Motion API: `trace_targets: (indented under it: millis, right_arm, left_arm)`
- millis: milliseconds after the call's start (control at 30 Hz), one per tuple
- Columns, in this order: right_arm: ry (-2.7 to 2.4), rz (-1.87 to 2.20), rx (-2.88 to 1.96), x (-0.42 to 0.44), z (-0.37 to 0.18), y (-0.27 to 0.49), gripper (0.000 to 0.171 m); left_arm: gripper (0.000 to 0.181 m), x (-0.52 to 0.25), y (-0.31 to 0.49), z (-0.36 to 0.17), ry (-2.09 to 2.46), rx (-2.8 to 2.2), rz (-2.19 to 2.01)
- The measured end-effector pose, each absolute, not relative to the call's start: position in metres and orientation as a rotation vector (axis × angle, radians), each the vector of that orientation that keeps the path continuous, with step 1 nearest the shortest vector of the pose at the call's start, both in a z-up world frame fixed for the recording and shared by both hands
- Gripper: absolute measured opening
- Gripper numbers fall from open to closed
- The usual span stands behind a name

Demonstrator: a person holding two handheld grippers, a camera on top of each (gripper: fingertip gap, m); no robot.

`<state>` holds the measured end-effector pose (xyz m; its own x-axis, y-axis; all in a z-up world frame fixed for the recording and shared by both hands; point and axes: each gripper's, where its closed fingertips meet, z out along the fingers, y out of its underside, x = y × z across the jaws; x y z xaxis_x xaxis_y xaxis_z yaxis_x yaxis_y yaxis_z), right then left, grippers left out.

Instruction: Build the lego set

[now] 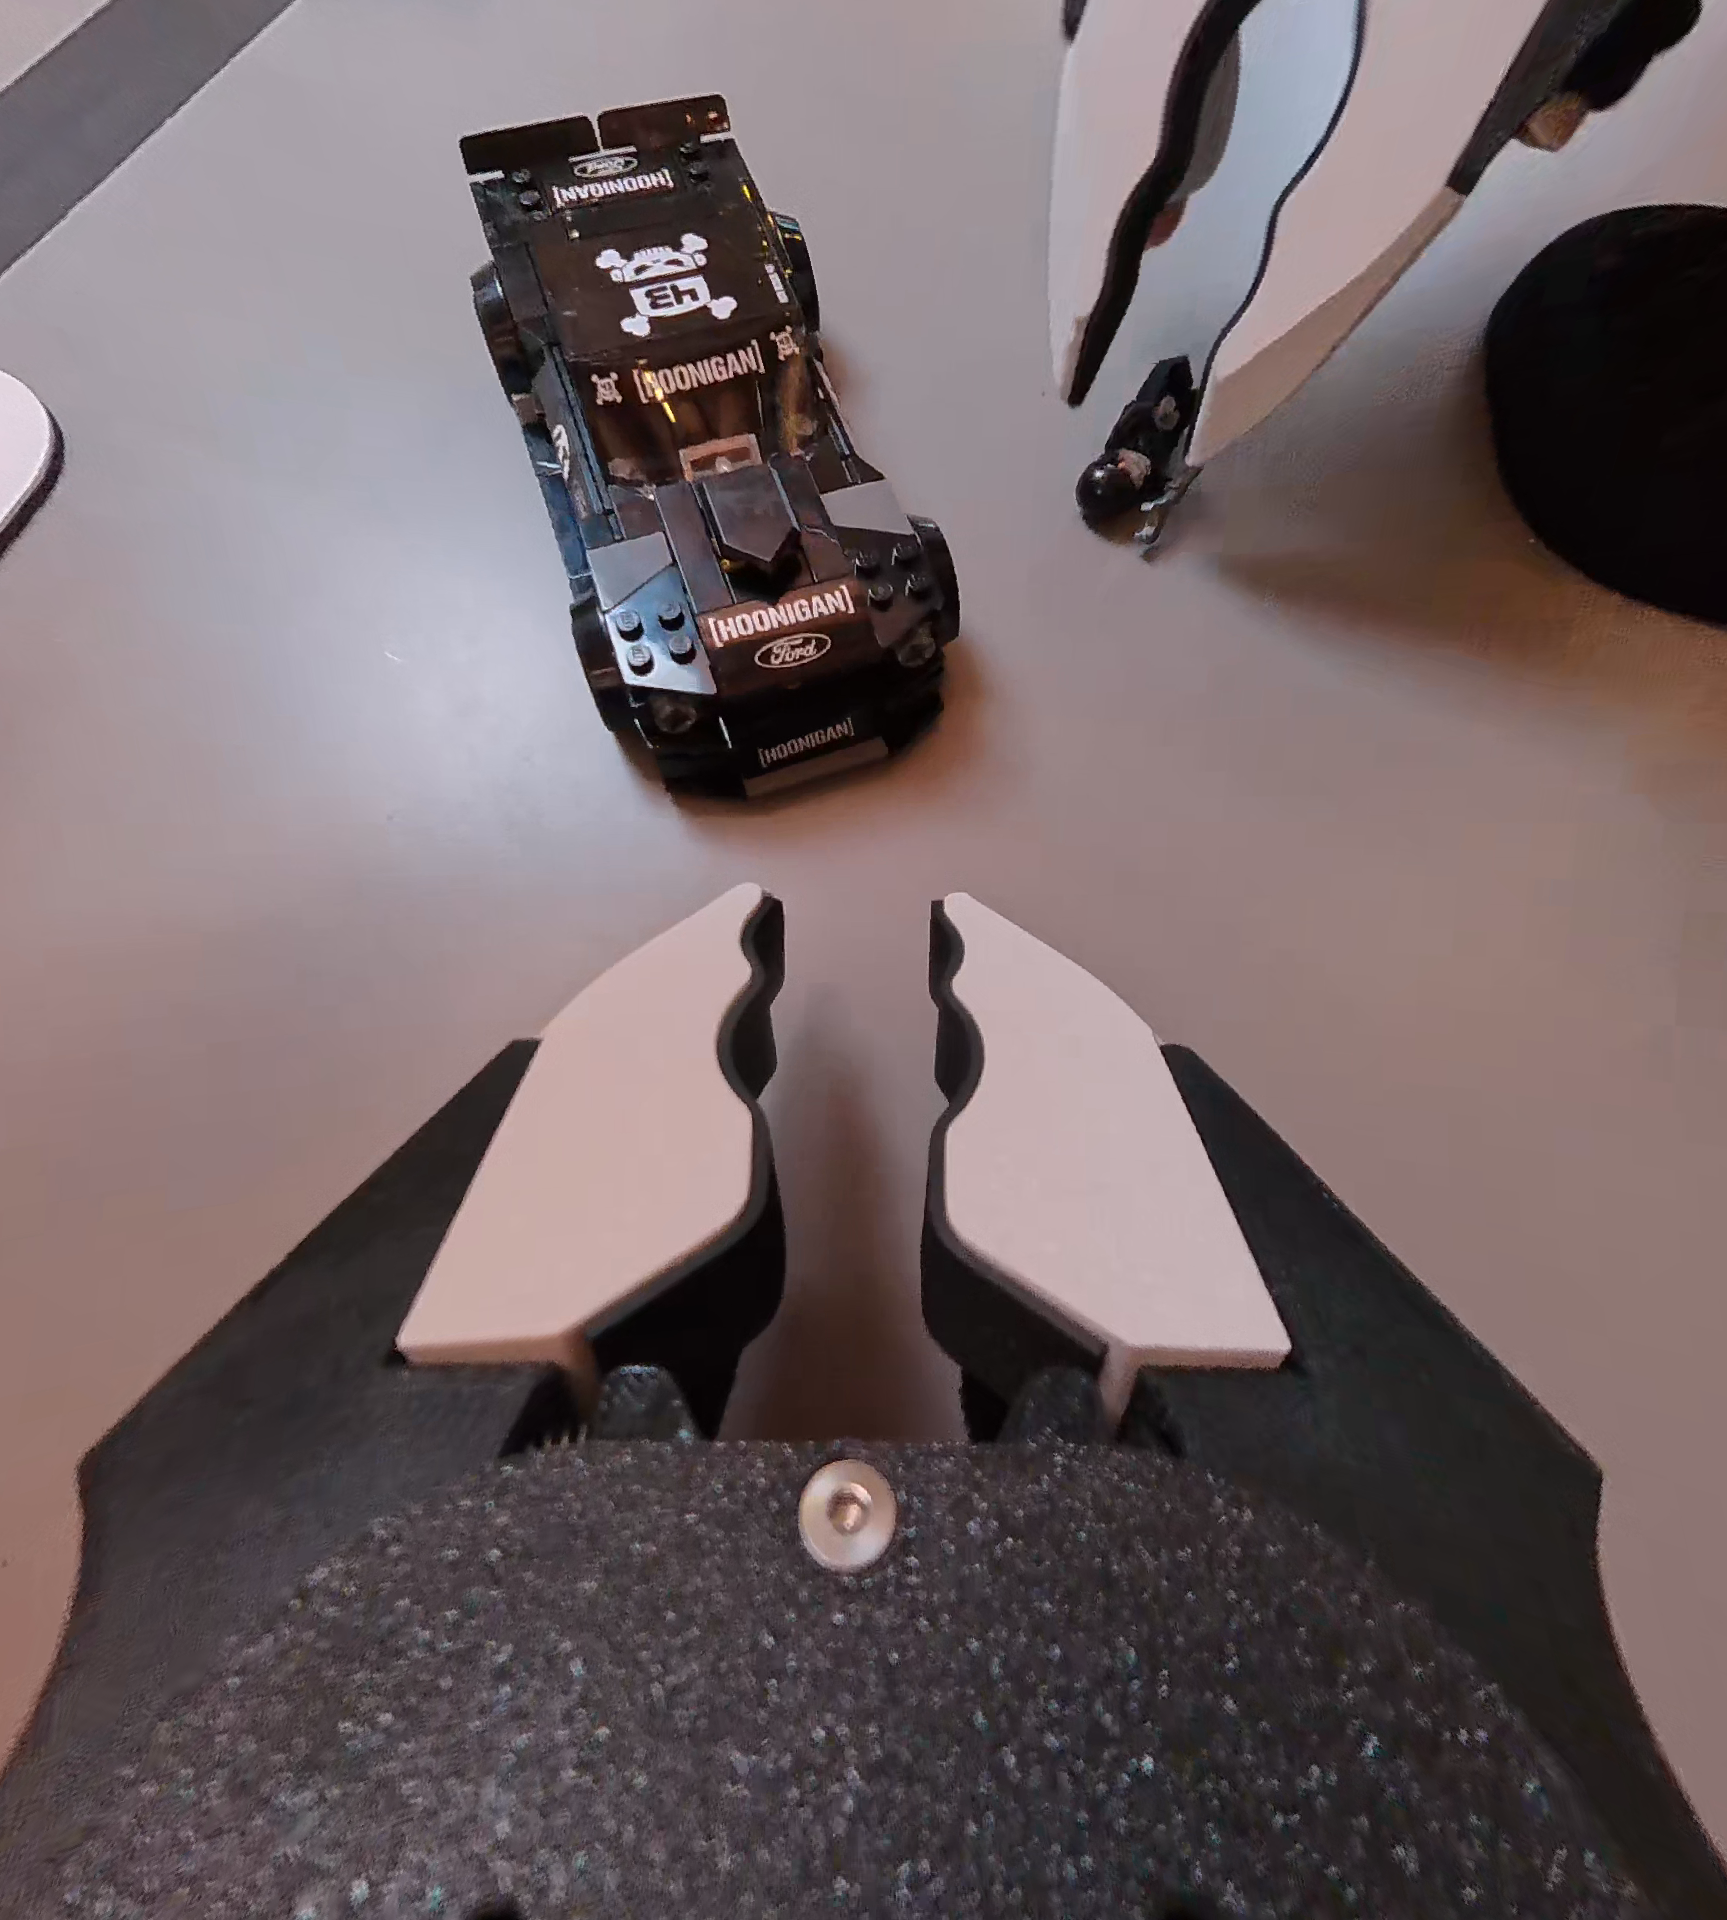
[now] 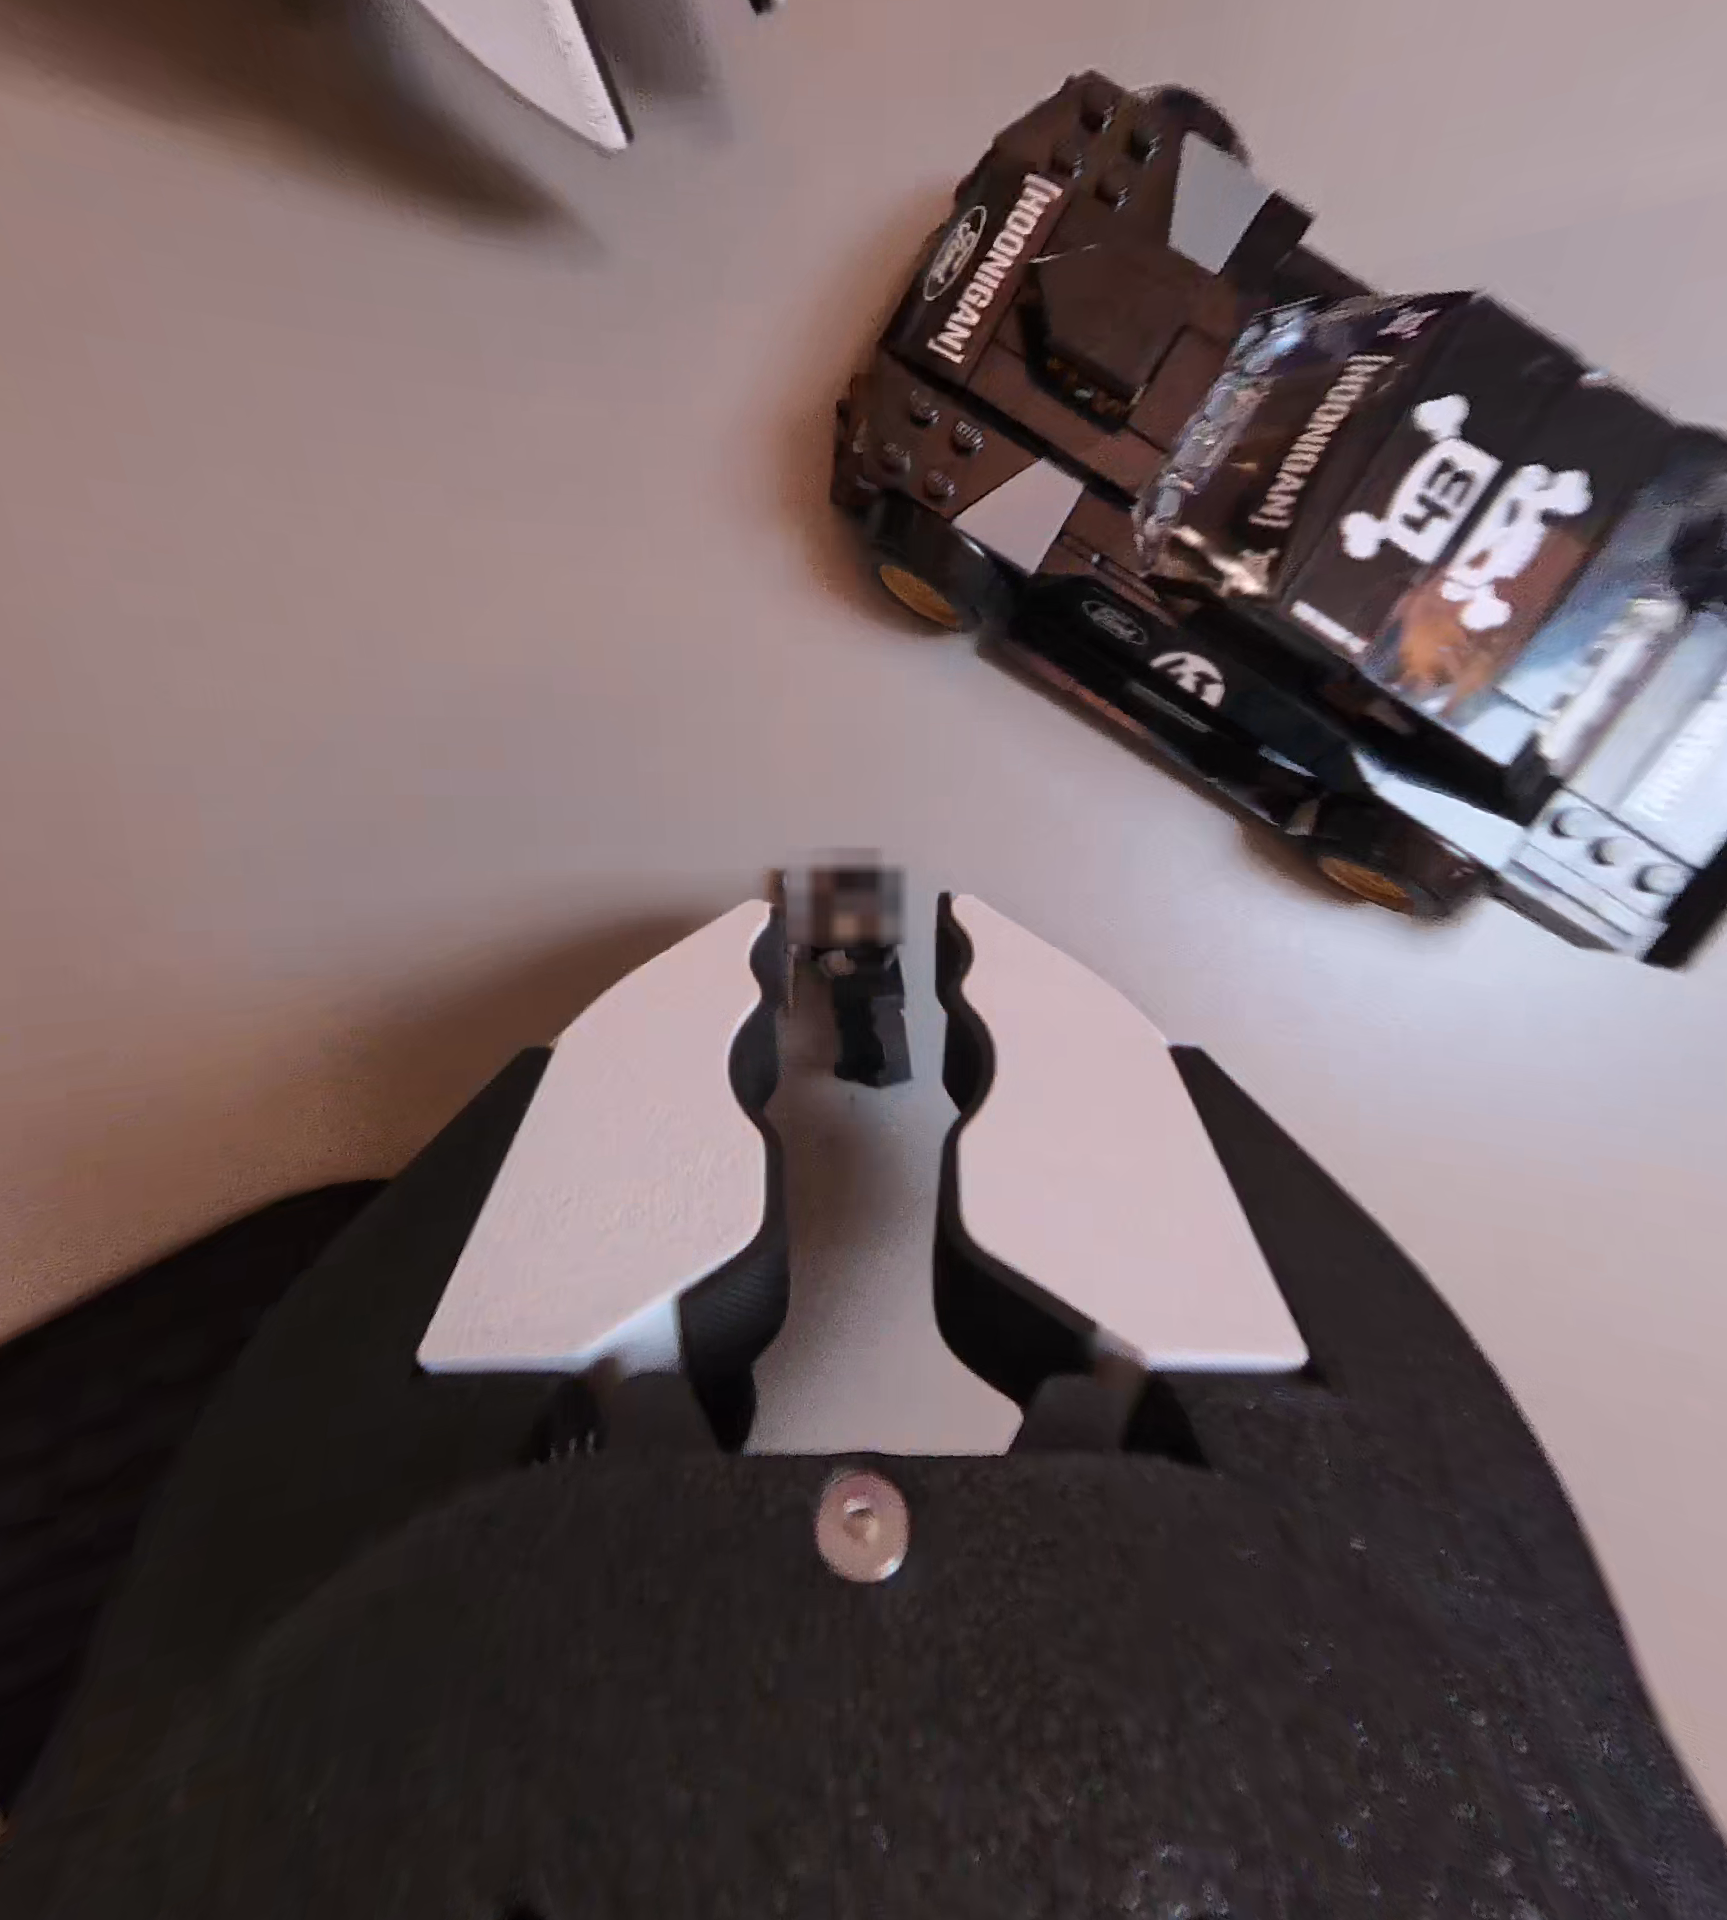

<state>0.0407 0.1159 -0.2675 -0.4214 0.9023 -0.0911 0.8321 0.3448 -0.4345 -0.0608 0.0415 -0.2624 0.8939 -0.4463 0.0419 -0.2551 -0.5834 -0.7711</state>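
Fingers [image 1: 984, 997] of the left gripper [image 1: 857, 914] hover parted, level above the grey desk [image 1: 319, 831], aimed at the black brick-built car [image 1: 703, 457]; the right gripper [image 2: 857, 914] points steeply down, parted around a small black minifigure [image 2: 869, 1023].

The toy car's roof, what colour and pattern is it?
The roof is black with a white skull-and-crossbones design; it shows best in the left wrist view.

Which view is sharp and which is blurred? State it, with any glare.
Left wrist view: sharp; the black brick-built toy car reads crisply, with soft shadows on the grey table and wide-angle bending at the edges. Right wrist view: motion-blurred, worst on the car, whose rear glares pale; the small black minifigure between the fingers is soft too.
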Motion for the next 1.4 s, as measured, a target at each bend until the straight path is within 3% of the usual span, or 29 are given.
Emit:
trace_targets:
  millis: [400, 633, 833, 1400]
  right_arm:
    - [-2.472, 0.694, -1.738, 0.036, -0.278, 0.114, 0.021]
    - [-1.821, 1.049, -1.584, 0.004, -0.226, 0.157, 0.02]
    - [-1.558, 1.012, -1.689, 0.012, -0.246, 0.193, 0.02]
    - [-1.539, 0.977, -1.745, 0.009, -0.247, 0.197, 0.022]
  left_arm:
    - [0.027, -0.061, 0.039, -0.265, 0.532, -2.234, -0.284]
    - [0.027, -0.06, 0.039, -0.267, 0.534, -2.24, -0.286]
    - [0.026, -0.059, 0.038, -0.276, 0.533, -2.264, -0.295]
    - [0.027, -0.059, 0.038, -0.281, 0.53, -2.28, -0.306]
